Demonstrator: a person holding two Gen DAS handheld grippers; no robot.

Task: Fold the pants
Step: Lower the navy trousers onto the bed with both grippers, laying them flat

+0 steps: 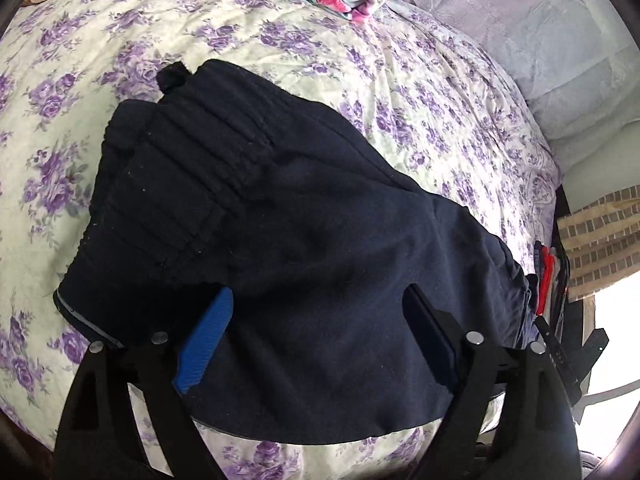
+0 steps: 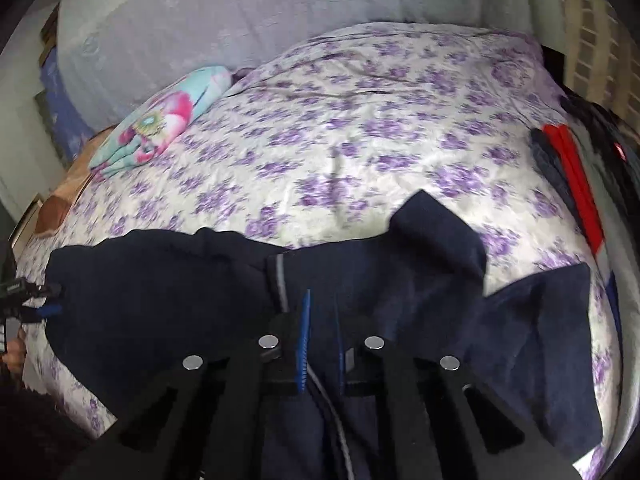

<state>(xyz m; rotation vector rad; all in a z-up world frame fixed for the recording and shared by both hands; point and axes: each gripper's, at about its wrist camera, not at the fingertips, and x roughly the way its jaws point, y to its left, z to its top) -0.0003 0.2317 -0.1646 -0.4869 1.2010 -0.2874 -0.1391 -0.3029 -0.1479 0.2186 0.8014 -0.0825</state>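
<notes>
Dark navy pants (image 1: 304, 216) lie bunched on the floral bedsheet (image 1: 280, 40), their ribbed elastic waistband (image 1: 188, 176) toward the left. My left gripper (image 1: 318, 296) hovers just over the pants' near part, open wide, with cloth below the fingers and nothing pinched. In the right wrist view the pants (image 2: 160, 276) stretch across the bed's near side, and one fold (image 2: 432, 236) stands raised. My right gripper (image 2: 322, 316) has its blue pads (image 2: 305, 332) nearly together, shut on navy fabric beside a grey seam stripe (image 2: 282, 280). The left gripper (image 2: 40, 300) shows at the far left edge.
A folded turquoise and pink blanket (image 2: 160, 140) lies at the bed's far side, with pale bedding (image 2: 240, 8) behind it. Red and dark clothes (image 2: 572, 176) are stacked at the bed's right edge. The bedsheet (image 2: 360, 120) spreads beyond the pants.
</notes>
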